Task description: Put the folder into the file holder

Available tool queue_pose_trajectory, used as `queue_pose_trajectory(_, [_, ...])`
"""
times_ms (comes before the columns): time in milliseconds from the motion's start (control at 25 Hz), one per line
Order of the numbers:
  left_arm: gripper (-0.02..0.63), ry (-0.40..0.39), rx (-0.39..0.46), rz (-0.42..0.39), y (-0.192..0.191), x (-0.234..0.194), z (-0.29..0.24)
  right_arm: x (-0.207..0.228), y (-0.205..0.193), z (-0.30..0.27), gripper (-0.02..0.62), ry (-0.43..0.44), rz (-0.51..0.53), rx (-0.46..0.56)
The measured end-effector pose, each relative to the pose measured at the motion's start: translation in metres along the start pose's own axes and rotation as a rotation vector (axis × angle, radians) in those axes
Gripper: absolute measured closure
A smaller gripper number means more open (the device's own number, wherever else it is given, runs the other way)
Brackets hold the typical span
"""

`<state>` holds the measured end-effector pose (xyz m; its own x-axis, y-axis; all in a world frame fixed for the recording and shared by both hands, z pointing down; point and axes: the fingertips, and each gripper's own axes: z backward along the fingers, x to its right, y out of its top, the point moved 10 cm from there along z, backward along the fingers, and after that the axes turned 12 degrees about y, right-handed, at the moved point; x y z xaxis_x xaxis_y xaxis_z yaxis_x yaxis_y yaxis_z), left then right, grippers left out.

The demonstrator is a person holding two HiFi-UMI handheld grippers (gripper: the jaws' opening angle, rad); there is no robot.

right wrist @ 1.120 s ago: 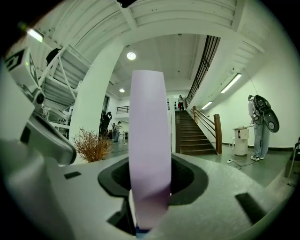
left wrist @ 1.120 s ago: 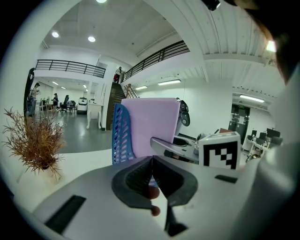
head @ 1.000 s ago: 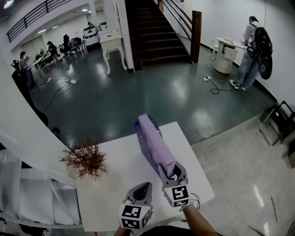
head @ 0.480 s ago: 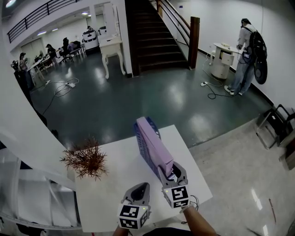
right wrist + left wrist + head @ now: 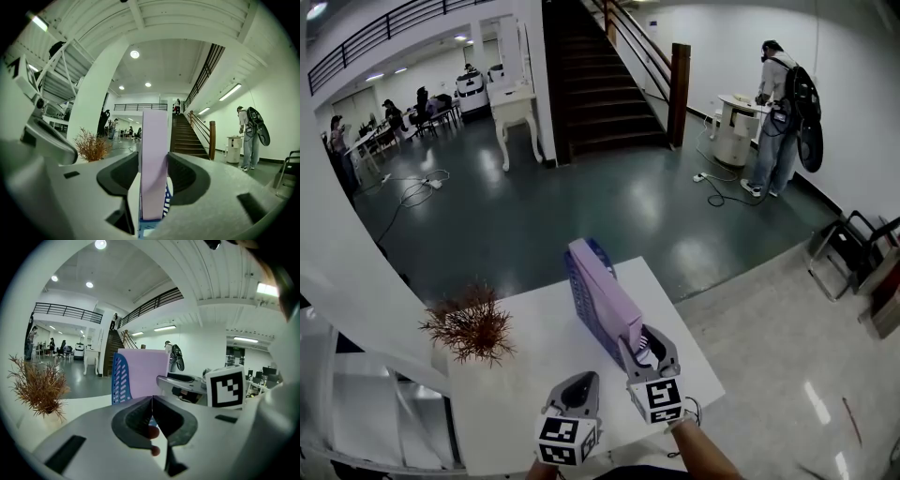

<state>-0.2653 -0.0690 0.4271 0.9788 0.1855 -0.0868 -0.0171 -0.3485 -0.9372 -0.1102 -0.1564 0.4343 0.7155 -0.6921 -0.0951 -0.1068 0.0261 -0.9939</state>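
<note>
- Two grippers sit low in the head view, side by side over the near edge of the white table. Both point toward the top of the frame, the right gripper roughly level.
- The left gripper, at lower centre, has its jaws pressed together with nothing between them.
- The right gripper's jaws have just been opening. The lilac folder stands upright between them, and a thin pale sliver shows at the left pad.
- The folder stands in the blue file holder, mid-frame on the table.
- The holder's right wall is hidden behind the folder. The bottom edge cuts off the hands, so only a forearm shows.
- The marker cubes carry black-and-white square patterns.
</note>
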Motion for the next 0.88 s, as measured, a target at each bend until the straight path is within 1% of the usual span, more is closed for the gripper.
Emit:
queue_pose_trajectory(360, [0.601, -0.005, 0.022, 0.0, -0.009, -0.005, 0.022, -0.017, 0.011, 0.019, 0.426, -0.023, 0.006, 0.019])
queue_pose_trajectory(720, [0.6, 0.001, 0.03, 0.002, -0.019, -0.016, 0.048, -0.039, 0.017, 0.042, 0.43, -0.034, -0.013, -0.011])
queue_pose_trajectory(760, [0.6, 0.001, 0.031, 0.0, -0.02, -0.016, 0.051, -0.041, 0.017, 0.046, 0.433, -0.04, -0.013, -0.01])
queue_pose_trajectory(840, [0.601, 0.002, 0.036, -0.001, -0.02, -0.015, 0.055, -0.043, 0.017, 0.055, 0.474, -0.057, -0.012, -0.01])
queue_pose_trajectory(880, [0.601, 0.002, 0.038, -0.001, -0.021, -0.015, 0.058, -0.043, 0.017, 0.059, 0.485, -0.062, -0.017, -0.015])
